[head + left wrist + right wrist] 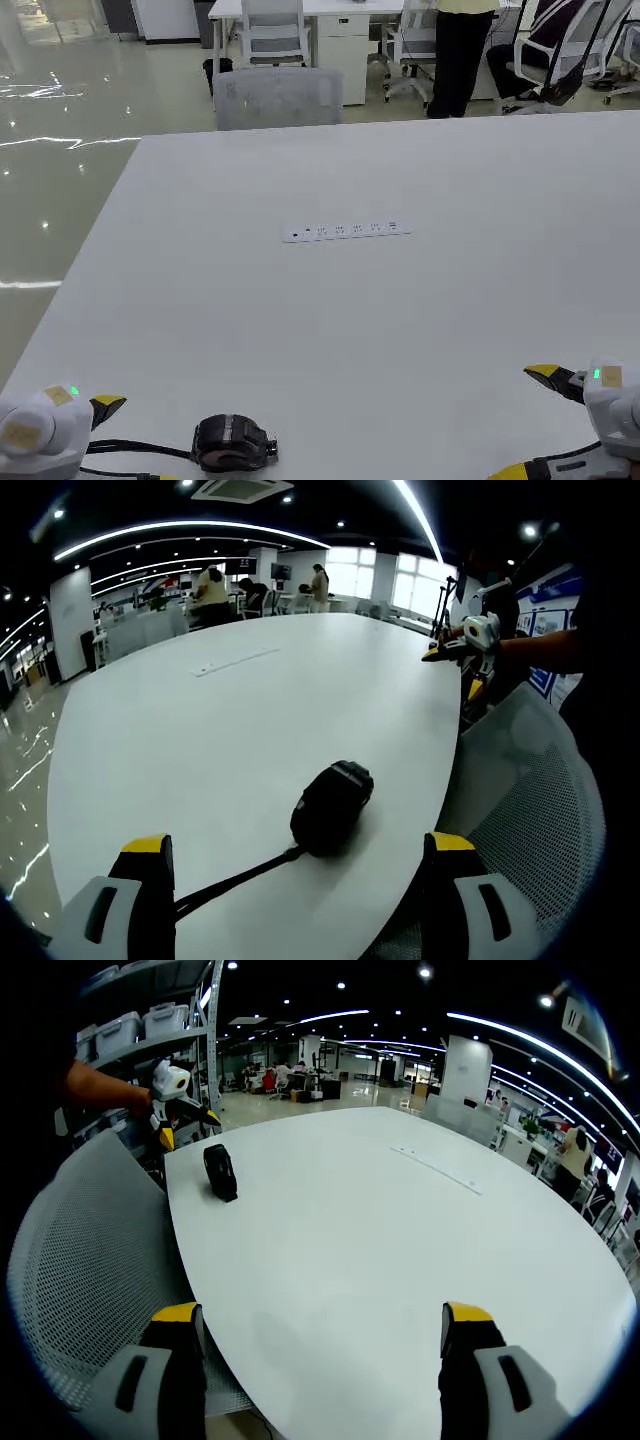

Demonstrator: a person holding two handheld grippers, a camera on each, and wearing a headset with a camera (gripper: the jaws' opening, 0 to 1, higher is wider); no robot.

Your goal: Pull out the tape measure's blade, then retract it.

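Observation:
A black tape measure (pixel 232 443) lies on the white table near its front edge, a black strap trailing from it to the left. In the left gripper view the tape measure (pixel 333 805) sits just ahead of my left gripper (pixel 296 865), whose yellow-tipped jaws stand wide apart with the strap running between them. My left gripper (pixel 112 440) is at the bottom left of the head view. My right gripper (pixel 532 422) is open at the bottom right, far from the tape measure (pixel 220 1171), with nothing between its jaws (pixel 318 1328).
A white power strip (pixel 346 231) lies at the table's middle. A grey mesh chair (pixel 277 97) stands at the far edge, with more chairs, desks and a standing person (pixel 459 55) beyond. Another mesh chair (pixel 85 1270) is by the near edge.

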